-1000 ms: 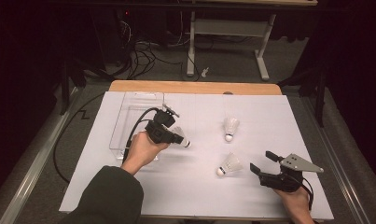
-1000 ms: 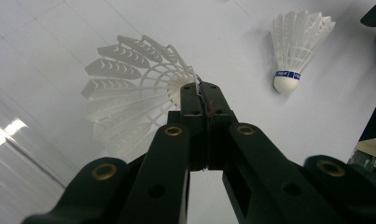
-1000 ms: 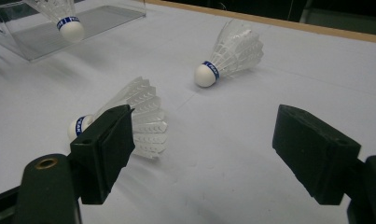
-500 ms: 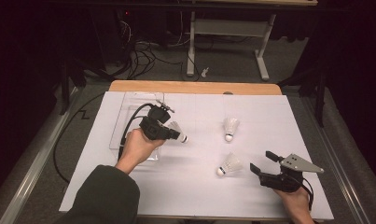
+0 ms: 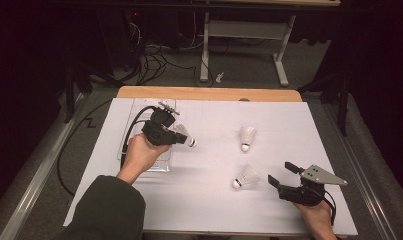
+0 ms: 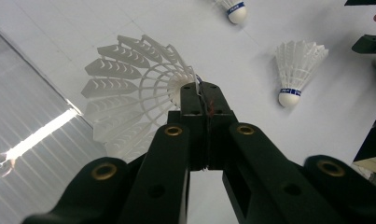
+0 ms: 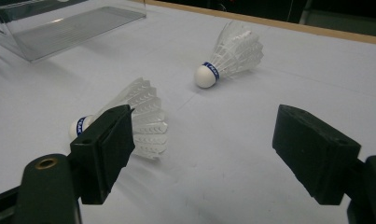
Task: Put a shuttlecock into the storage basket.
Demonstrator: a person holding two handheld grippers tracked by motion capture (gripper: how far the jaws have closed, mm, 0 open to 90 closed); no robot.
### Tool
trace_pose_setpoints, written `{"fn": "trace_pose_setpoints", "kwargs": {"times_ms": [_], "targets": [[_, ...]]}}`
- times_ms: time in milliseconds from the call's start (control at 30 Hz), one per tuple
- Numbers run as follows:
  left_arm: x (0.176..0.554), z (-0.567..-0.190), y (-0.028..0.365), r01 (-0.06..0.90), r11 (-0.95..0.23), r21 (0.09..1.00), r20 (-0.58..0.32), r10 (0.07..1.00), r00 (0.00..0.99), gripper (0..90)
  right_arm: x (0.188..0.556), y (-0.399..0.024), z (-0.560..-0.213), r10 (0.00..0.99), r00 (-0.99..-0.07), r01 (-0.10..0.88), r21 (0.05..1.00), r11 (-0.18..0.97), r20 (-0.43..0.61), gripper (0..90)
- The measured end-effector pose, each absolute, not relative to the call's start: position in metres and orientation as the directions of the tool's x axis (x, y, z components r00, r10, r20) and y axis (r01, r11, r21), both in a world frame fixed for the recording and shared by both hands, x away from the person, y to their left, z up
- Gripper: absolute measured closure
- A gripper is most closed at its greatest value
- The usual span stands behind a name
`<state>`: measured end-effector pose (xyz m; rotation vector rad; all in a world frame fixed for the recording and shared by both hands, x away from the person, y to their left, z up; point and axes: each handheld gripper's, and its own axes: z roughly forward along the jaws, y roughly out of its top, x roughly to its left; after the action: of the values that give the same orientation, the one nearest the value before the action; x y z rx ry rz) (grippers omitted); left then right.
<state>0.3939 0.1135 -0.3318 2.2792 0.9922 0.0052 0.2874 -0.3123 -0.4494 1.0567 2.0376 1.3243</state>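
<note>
Since the earlier frames the left gripper (image 5: 175, 136) has lifted and drifted away from the person, toward the far end of the clear plastic tray (image 5: 161, 164), carrying a shuttlecock (image 5: 185, 136) with it, while the right gripper (image 5: 281, 173) has kept its place near the table's near right corner. In the left gripper view the jaws are pressed together on the rim of the held shuttlecock's feather skirt (image 6: 139, 93), so the cone fans out beyond the tips; in the high view its cork end points right, toward the middle of the table. Pinching the thin skirt edge rather than the round cork likely gives the flat pads something they can clamp without it rolling away. The tray lies on the white sheet (image 5: 214, 200) at the left, under and just beside the left hand (image 5: 139, 155), which suggests the shuttlecock is being brought over it for dropping in. Two more shuttlecocks lie on their sides on the sheet: a far shuttlecock (image 5: 246, 137) near the middle, and a near shuttlecock (image 5: 245, 176) just in front of the right gripper. That gripper's jaws stand wide apart and hold nothing; in the right gripper view the near shuttlecock (image 7: 129, 114) lies just beyond the left jaw, so the right hand (image 5: 316, 217) seems to be waiting, lined up to take it next.
</note>
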Motion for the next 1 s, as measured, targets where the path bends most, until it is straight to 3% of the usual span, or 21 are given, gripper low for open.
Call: {"fn": "trace_pose_setpoints", "kwargs": {"times_ms": [1000], "targets": [[0.414,-0.326,0.15,0.707,-0.406,0.579,-0.234,0.747,0.622,89.5,0.288,-0.312,-0.45,0.811,-0.584,0.343,0.91,0.231,0.014,20.9]]}}
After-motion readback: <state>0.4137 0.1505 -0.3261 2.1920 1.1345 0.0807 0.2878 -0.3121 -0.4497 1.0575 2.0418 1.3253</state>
